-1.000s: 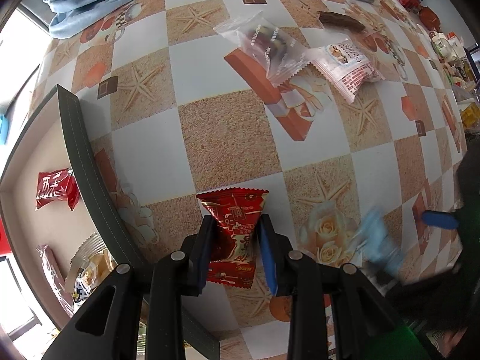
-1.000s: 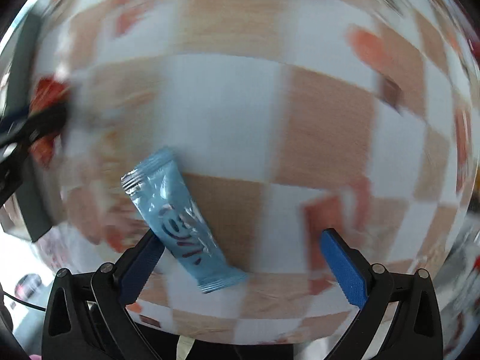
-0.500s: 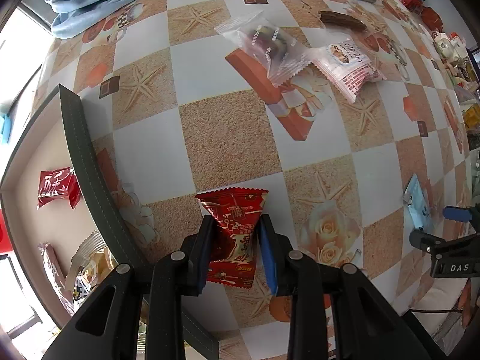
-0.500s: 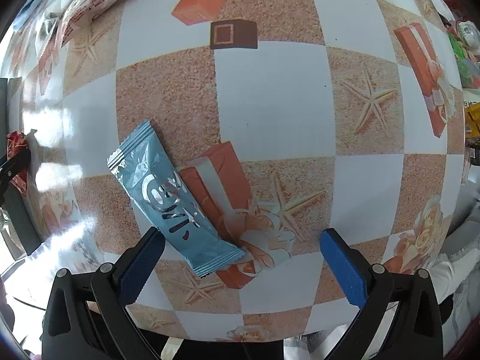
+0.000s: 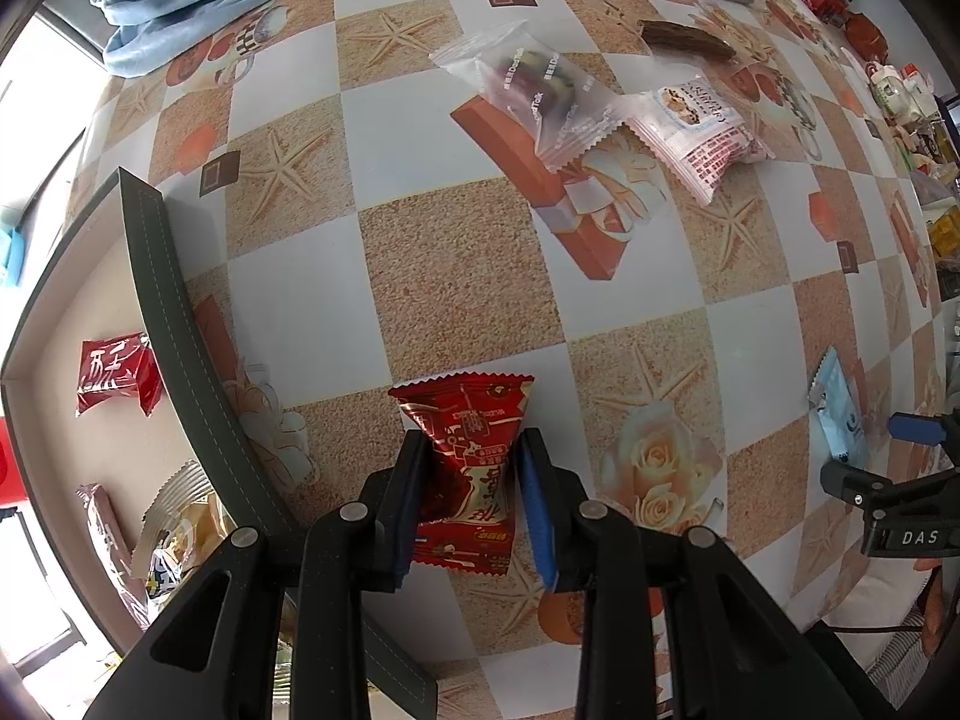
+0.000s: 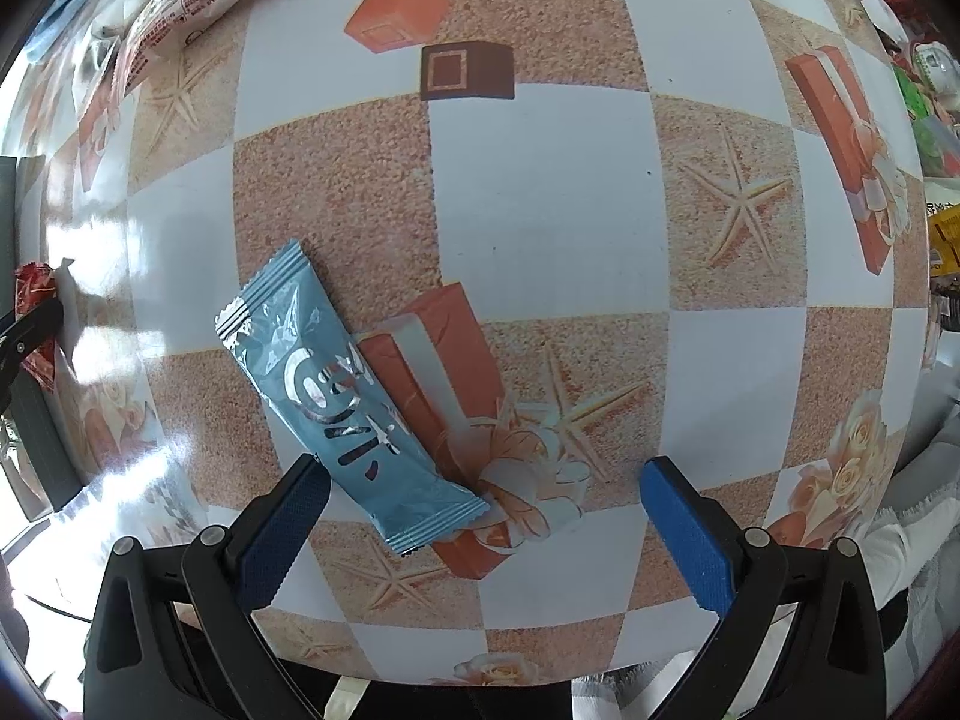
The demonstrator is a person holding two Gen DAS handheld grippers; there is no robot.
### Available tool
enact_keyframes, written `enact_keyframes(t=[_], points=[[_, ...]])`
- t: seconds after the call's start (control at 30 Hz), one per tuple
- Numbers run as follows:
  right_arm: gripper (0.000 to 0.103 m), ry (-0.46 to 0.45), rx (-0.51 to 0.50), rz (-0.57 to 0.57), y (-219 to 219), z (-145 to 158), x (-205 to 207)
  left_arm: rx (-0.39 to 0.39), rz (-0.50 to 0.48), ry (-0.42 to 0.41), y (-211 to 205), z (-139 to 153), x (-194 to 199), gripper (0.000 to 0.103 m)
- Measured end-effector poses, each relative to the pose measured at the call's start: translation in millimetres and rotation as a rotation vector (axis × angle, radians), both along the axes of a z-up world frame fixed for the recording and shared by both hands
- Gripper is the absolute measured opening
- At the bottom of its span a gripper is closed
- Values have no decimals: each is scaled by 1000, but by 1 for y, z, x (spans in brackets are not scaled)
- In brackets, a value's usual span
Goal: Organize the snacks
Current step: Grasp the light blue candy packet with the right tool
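- While several snacks lie loose on the patterned tablecloth [image 5: 456,276], the dark-rimmed box [image 5: 156,276] at the far left of the left wrist view already holds a few: a red packet [image 5: 114,372] and, nearer the camera, a pale crinkled wrapper [image 5: 180,498].
- Just right of the box wall, the left gripper [image 5: 471,480] has its jaws drawn narrow on the red snack packet [image 5: 468,468]; both pads press its sides, so it looks held and, I judge, ready to go into the box.
- Further right and up the table, a clear bag of dark sweets [image 5: 528,90], a pink-and-white packet [image 5: 696,132] and a brown bar [image 5: 684,42] are still unsorted.
- At the right edge lies the blue wafer packet [image 6: 348,402], flat and slanted on the cloth.
- Above it the right gripper [image 6: 480,510] stands with jaws wide; the packet's lower end sits between the pads, nearer the left one, touching neither as far as I can tell.
- By my reckoning, roughly half the snacks remain out.
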State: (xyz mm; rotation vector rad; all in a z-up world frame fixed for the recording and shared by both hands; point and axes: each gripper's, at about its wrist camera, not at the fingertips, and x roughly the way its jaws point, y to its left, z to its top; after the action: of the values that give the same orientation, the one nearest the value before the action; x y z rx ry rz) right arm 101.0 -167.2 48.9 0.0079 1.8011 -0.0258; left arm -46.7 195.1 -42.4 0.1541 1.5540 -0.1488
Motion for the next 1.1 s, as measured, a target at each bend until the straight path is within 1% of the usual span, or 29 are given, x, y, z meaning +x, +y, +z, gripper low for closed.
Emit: enact_keyframes(t=[0.27,0.33,0.5,0.6,0.73,0.83,0.9,0.93,1.0,1.07,1.1], points=[[103,-26,-2,11,1,1,-2,-1,-2,1,-1,0,0,34],[103,-23,-4,56,5,1,0,-1,-7,1,-1,-1,0,34],[103,-32,-16,215,30,3,8,1,-8,2,-4,-1,0,34],[103,-25,-5,236,38,2,11,1,-6,3,-4,-1,0,34],[103,-16,-4,234,40,2,11,0,-3,4,-4,-1,0,35],[103,-11,-4,231,41,2,10,2,3,5,-4,-1,1,38],[103,-9,-4,230,41,2,10,0,14,10,-3,-2,1,46],[103,-10,-3,230,41,2,10,-1,19,12,-2,-3,1,48],[103,-11,-4,237,41,1,14,-4,25,13,-1,-3,1,49],[100,-16,-3,247,43,3,10,1,23,13,-3,-3,2,49],[97,-20,-4,254,45,4,8,2,24,14,-3,-3,2,49]])
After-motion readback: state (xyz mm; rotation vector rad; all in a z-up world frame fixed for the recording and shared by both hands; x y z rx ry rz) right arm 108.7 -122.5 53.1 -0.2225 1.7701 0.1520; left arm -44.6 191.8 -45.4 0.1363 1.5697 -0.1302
